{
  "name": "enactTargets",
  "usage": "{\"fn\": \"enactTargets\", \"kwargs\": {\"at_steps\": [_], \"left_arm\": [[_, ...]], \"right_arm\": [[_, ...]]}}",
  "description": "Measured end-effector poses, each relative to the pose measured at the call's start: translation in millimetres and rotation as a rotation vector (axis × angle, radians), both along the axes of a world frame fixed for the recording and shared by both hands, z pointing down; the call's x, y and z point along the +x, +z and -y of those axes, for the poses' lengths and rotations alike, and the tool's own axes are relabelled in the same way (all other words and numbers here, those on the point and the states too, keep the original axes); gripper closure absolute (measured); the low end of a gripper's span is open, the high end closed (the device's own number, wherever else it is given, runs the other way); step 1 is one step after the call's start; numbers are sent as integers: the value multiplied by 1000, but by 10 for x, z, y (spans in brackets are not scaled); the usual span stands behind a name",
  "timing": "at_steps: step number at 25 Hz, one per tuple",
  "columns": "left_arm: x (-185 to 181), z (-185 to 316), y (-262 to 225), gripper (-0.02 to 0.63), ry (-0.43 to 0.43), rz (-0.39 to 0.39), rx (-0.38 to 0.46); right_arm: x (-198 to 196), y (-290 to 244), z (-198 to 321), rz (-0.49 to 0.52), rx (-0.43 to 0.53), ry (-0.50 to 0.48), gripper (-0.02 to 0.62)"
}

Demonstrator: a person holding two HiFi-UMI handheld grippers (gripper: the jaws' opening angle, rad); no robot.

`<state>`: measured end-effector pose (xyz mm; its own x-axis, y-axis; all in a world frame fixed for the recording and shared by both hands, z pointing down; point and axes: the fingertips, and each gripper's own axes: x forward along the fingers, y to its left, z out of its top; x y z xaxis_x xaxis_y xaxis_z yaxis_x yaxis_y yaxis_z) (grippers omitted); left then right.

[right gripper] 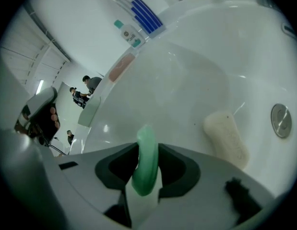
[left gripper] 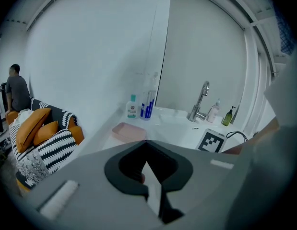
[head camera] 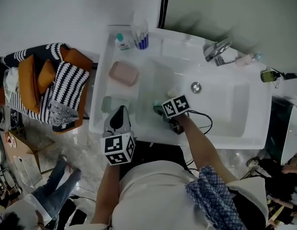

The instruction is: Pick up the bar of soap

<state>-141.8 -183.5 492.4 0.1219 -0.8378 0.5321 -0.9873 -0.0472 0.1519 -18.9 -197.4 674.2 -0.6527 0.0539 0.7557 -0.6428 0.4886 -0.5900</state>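
A green bar of soap (right gripper: 147, 162) stands on edge between the jaws of my right gripper (right gripper: 147, 150), which is shut on it low inside the white sink (head camera: 234, 123). In the head view that green soap (head camera: 158, 109) shows just left of the right gripper's marker cube. A second, cream bar of soap (right gripper: 227, 139) lies loose on the basin floor near the drain (right gripper: 280, 120). My left gripper (left gripper: 147, 145) hangs above the counter's front edge, its jaws meeting at the tips with nothing between them; the head view has it as left gripper (head camera: 120, 115).
A pink soap dish (head camera: 123, 73) and a pale green dish (head camera: 109, 104) sit on the counter left of the basin. A small bottle (head camera: 122, 41) and a toothbrush cup (head camera: 141, 36) stand at the back, the faucet (head camera: 216, 49) behind the basin. A cushioned chair (head camera: 47, 85) stands at left.
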Motion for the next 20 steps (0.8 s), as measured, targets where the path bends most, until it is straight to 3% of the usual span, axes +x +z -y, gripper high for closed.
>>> {"fn": "enactTargets", "kwargs": {"at_steps": [16, 20], "left_arm": [[-3, -59, 38, 600, -2, 11, -28], [29, -73, 63, 600, -4, 4, -31]], "right_arm": [[107, 297, -32, -51, -69, -23, 463], [121, 335, -39, -68, -126, -11, 463]]}}
